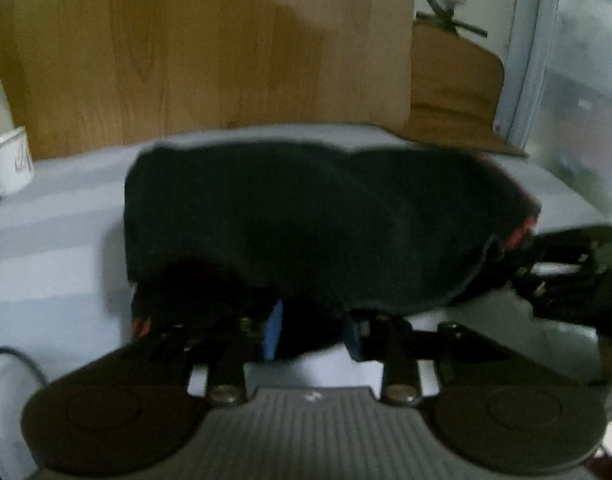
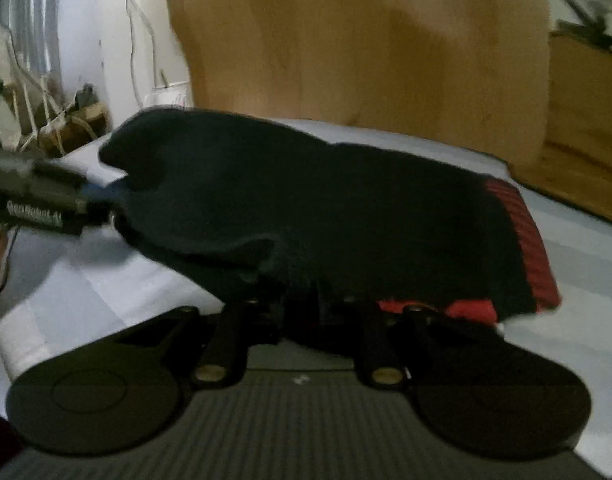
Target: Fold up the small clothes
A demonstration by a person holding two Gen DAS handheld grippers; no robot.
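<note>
A small black garment (image 1: 306, 220) with a red ribbed band (image 2: 522, 240) is held up between both grippers over the pale striped bed surface (image 1: 45, 240). My left gripper (image 1: 312, 328) is shut on the garment's near edge; blue pads show beside the cloth. It also shows in the right wrist view (image 2: 105, 196) at the garment's left end. My right gripper (image 2: 306, 300) is shut on the garment's lower edge near the red band (image 1: 520, 236); its fingertips are hidden by cloth. It appears at the right in the left wrist view (image 1: 518, 252).
A wooden board (image 1: 209, 48) stands behind the bed. A white cup (image 1: 9, 164) sits at the far left edge. Cords and clutter (image 2: 65, 120) lie at the left in the right wrist view. A translucent bin (image 1: 578, 80) stands at the right.
</note>
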